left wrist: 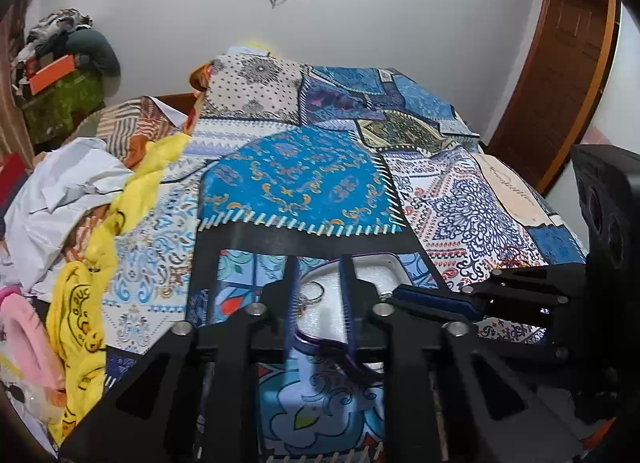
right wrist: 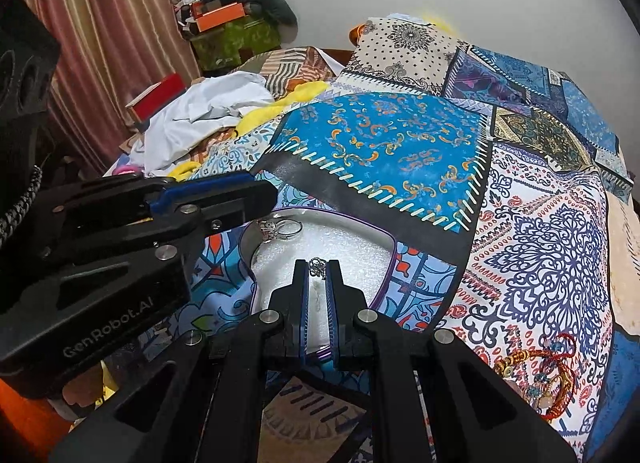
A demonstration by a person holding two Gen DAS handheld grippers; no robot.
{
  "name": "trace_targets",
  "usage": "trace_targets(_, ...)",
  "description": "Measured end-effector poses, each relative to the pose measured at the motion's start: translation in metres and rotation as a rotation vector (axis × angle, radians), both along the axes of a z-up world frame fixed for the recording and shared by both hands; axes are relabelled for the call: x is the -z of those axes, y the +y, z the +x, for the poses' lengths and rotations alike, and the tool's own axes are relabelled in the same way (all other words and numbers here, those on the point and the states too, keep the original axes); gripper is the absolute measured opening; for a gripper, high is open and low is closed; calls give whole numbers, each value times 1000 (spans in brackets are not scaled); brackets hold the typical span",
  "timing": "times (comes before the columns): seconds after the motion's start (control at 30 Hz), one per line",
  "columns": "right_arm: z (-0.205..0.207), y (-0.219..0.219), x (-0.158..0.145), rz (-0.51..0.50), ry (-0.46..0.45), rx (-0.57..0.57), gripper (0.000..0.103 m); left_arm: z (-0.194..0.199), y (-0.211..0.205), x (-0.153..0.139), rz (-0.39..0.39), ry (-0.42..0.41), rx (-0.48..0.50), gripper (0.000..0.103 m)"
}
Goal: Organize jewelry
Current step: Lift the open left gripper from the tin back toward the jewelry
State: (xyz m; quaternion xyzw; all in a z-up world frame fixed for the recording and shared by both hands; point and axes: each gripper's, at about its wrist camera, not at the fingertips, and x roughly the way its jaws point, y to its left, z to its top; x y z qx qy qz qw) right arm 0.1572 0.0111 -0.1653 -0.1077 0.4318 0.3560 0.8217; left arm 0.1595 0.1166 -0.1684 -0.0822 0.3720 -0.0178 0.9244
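Right wrist view: my right gripper pinches small silver ring over tray. Ring already in tray's far corner, left gripper narrowly parted, empty, above it. Bracelets right of tray still unsorted, so approx halfway

A bed under a patchwork bedspread fills a white-walled room — striped curtain left, wooden door right.

"GenRobot.AI", white, on left gripper body, lower-left of right wrist view. Yellow cloth at bedspread's left edge: black print, poss. "GUC…", too blurred.
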Motion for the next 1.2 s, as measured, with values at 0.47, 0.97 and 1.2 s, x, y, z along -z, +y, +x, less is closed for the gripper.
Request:
trace_targets(0.47, -10, -22, -30, 21, -67, 64, 32, -32, 6, -20, 40, -36, -82, 50)
trace_targets(0.97, -16, -93, -59, 55, -129, 208, 33, -45, -26, -27, 52, -17, -54, 55)
trace_targets(1.2, -12, -137, -62, 59, -136, 297, 33, -35, -59, -28, 52, -6, 10, 57)
